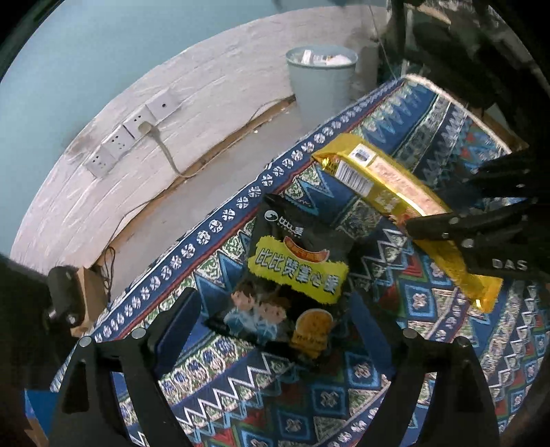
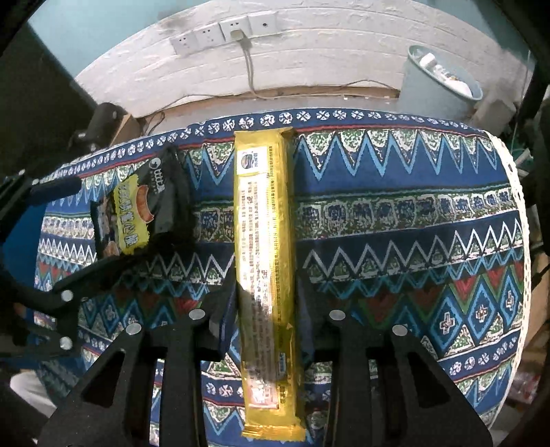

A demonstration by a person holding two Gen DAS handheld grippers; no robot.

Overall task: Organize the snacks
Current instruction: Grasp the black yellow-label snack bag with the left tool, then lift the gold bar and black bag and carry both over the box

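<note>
A black snack bag (image 1: 295, 278) with a yellow label lies on the patterned tablecloth (image 1: 378, 395). My left gripper (image 1: 275, 309) is open, its fingers on either side of the bag's near end, not pressing it. The bag also shows in the right wrist view (image 2: 137, 209), with the left gripper (image 2: 68, 220) around it. A long gold biscuit pack (image 2: 264, 261) lies lengthwise between the fingers of my right gripper (image 2: 264, 292), which is shut on it. In the left wrist view the gold pack (image 1: 388, 196) is held by the right gripper (image 1: 422, 227).
The table edge (image 2: 309, 117) runs along the far side, with floor beyond. A grey bin (image 2: 436, 82) full of rubbish stands by the white wall. Wall sockets (image 2: 223, 31) with a plugged cable are on that wall. A dark frame (image 1: 447, 41) stands at the right.
</note>
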